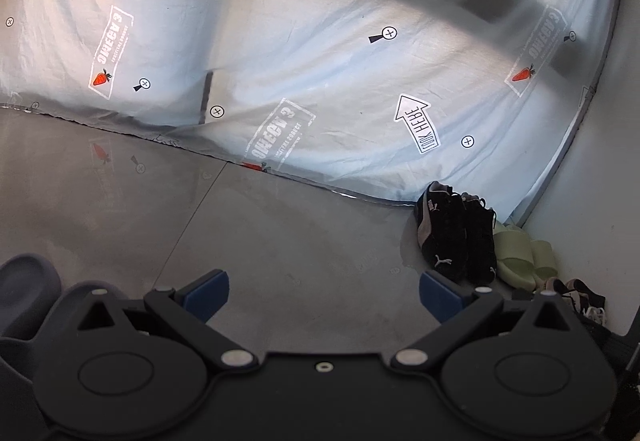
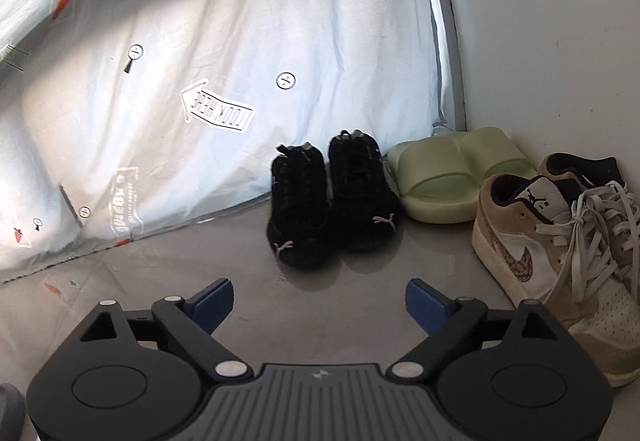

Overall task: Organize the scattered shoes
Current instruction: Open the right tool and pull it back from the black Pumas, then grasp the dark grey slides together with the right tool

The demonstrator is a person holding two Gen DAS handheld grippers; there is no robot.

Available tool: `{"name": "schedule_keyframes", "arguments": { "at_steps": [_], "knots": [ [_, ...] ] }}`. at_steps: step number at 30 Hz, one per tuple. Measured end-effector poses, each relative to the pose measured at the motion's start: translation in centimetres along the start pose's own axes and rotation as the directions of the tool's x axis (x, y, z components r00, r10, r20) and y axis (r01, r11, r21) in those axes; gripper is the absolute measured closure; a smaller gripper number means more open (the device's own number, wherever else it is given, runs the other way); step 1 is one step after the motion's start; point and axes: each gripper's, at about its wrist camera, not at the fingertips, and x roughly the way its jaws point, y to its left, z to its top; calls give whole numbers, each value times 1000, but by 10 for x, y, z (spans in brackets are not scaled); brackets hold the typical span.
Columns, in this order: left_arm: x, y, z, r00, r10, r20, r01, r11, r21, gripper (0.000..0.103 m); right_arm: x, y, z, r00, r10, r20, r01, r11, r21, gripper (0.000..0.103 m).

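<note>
A pair of black sneakers (image 2: 332, 201) stands side by side on the grey floor against the bed's sheet. To its right stands a pair of light green slides (image 2: 452, 169), then a pair of tan and white sneakers (image 2: 560, 245) by the wall. My right gripper (image 2: 320, 299) is open and empty, a little in front of the black pair. My left gripper (image 1: 324, 291) is open and empty over bare floor; the black sneakers (image 1: 456, 233), green slides (image 1: 524, 257) and tan sneakers (image 1: 580, 297) lie to its right. A dark grey slide (image 1: 28, 289) lies at its far left.
A bed with a pale blue printed sheet (image 1: 320, 73) fills the background; the sheet also shows in the right wrist view (image 2: 200, 61). A white wall (image 2: 540, 41) closes the corner at the right. Grey tiled floor (image 1: 260, 233) lies in front of both grippers.
</note>
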Motion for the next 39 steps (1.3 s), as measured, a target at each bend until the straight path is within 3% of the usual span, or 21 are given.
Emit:
{"name": "schedule_keyframes", "arguments": {
  "at_steps": [3,6,12,18,21,26,29,32,35,39],
  "knots": [
    [-22,30,4,1000,11,11,-11,1000,8,0,-19,37,-6,998,-23,62,24,1000,-15,0],
    [-42,66,9,999,39,21,-40,999,15,0,-32,79,-14,996,7,87,-3,999,-46,0],
    [-68,153,19,993,103,52,-100,993,-55,0,-52,167,-42,997,58,49,-54,996,-76,0],
    [-88,229,25,989,138,55,-134,989,-69,0,-71,255,-86,984,167,-59,-174,971,-165,1],
    [-91,266,27,988,149,36,-146,987,-66,0,-89,301,-114,969,224,-100,-240,948,-208,4],
    [-97,306,26,984,176,22,-176,984,-18,0,-119,359,-159,951,269,-152,-302,915,-269,28],
    [-101,323,19,981,195,7,-194,981,-25,0,-136,376,-180,936,291,-200,-336,909,-248,36],
    [-104,340,10,978,210,-12,-210,977,-47,0,-153,387,-203,911,324,-256,-384,893,-237,38],
    [-108,353,1,974,225,-35,-227,972,-65,0,-164,398,-229,872,358,-335,-448,859,-248,38],
    [-116,360,-12,971,229,-70,-233,971,-47,0,-170,412,-248,845,370,-386,-479,844,-240,37]
  ]
}}
